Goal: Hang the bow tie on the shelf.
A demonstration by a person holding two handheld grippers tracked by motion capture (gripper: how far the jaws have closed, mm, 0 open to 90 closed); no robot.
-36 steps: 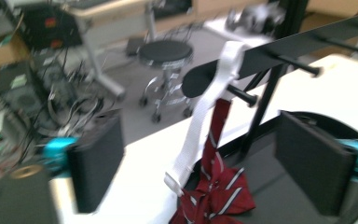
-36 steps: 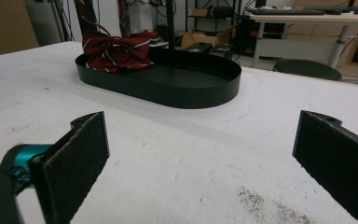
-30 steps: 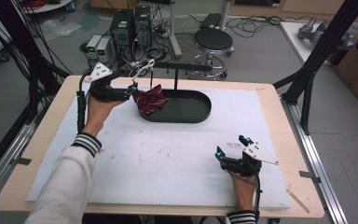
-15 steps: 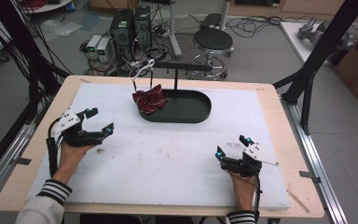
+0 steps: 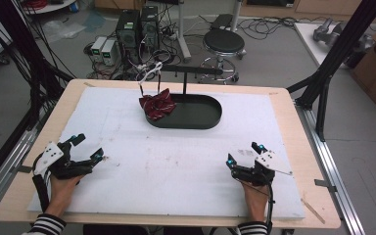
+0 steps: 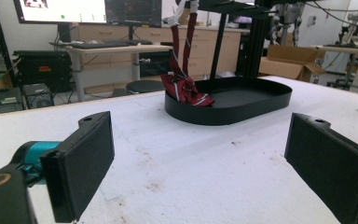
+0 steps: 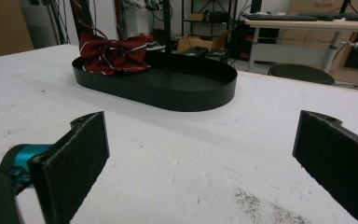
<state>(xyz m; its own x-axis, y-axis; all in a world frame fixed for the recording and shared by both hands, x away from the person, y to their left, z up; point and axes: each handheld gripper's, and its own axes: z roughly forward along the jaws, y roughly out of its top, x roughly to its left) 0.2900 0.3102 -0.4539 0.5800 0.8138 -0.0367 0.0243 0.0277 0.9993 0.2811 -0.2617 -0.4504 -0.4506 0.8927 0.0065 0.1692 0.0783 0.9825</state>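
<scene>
Dark red striped fabric tie (image 5: 157, 104), hung from the black stand into the black oval tray (image 5: 200, 119) at 12 o'clock, looked light, limp, best pinched mid-fold; left gripper (image 5: 84, 149) and right gripper (image 5: 245, 153) rested wide open, empty.

We see even, bright indoor light; the tabletop (image 5: 186, 161) shows soft shadows, and near jaws blur slightly.
</scene>
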